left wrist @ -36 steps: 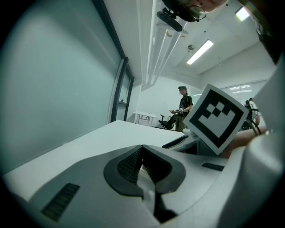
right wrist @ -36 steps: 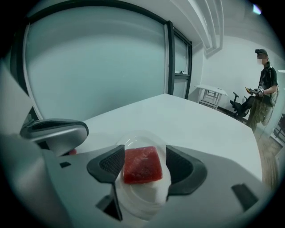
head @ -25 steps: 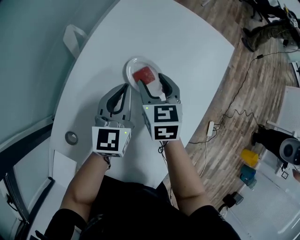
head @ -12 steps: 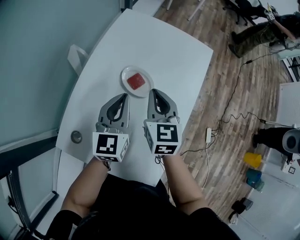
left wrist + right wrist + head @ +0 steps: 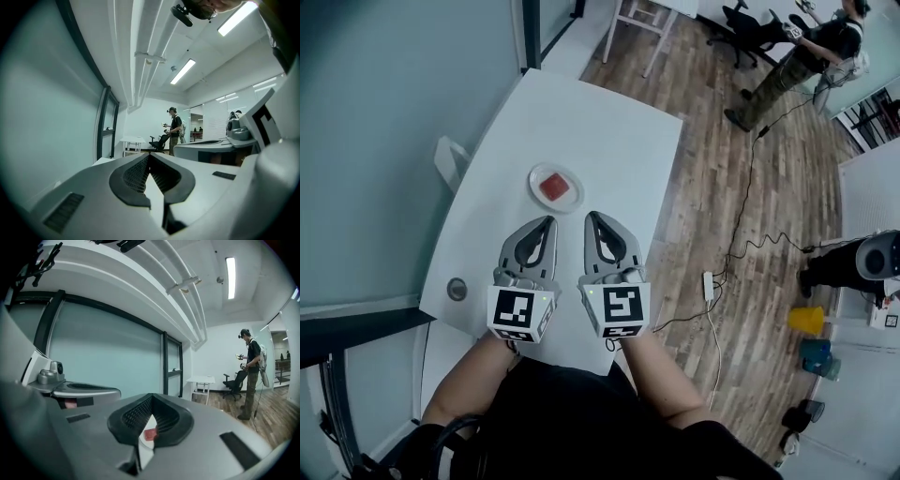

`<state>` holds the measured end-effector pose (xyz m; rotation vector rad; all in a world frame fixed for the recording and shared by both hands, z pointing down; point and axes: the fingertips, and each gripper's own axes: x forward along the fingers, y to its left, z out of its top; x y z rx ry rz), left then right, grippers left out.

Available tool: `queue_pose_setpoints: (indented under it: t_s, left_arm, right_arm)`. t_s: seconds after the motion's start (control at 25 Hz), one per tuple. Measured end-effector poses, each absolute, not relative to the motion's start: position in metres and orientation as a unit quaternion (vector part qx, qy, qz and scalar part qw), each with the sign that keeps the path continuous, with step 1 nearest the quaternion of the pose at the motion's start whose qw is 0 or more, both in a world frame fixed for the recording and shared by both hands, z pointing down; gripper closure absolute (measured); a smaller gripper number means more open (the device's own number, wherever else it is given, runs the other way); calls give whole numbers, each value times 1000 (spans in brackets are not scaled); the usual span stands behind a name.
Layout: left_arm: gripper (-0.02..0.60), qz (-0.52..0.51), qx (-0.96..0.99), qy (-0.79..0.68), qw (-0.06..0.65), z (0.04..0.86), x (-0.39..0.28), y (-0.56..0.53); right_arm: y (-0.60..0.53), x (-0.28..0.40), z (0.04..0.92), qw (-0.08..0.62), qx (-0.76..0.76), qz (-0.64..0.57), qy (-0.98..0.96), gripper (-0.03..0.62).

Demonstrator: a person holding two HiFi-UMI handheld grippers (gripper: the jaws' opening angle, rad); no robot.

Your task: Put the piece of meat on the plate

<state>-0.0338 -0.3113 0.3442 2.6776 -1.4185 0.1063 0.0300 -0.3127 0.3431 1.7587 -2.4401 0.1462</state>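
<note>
The red piece of meat [image 5: 554, 187] lies on the small white plate [image 5: 538, 175] on the white table [image 5: 600, 131]. Both grippers hover side by side above the table's near part, well short of the plate and pointing toward it. My left gripper [image 5: 547, 223] is shut and holds nothing; in its own view the left gripper [image 5: 149, 155] has its tips meeting. My right gripper [image 5: 592, 217] is shut and empty as well. In the right gripper view, the meat [image 5: 150, 434] shows far off through the slit below the right gripper's [image 5: 151, 397] closed tips.
A grey round disc [image 5: 457, 289] sits near the table's front left corner, and a white bracket [image 5: 450, 159] juts from its left edge. A wall runs along the left. A cable and power strip [image 5: 709, 281] lie on the wood floor at right. A person [image 5: 787, 56] stands far back.
Both grippers have risen and drawn back from the plate. The right gripper's jaws, open beside the plate a second ago, have shut. The meat stays on the plate.
</note>
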Motion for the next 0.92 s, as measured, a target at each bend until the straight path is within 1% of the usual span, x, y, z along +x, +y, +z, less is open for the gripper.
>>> queue_pose_setpoints:
  t_s: [0.4,0.68,0.92]
  left_arm:
    - [581,10,889,-457,15,296,-25,-278]
    - [583,5,889,-457,8,284,-27,-267]
    - [581,-2,890,-456,2,277,-31,-272]
  right_arm:
    - [-274,44,291,18,595,4,-803,592]
    - [-264,35,270,12,589,-23,-807,592]
    - [-267,26,272,5,582,-15,-813,592]
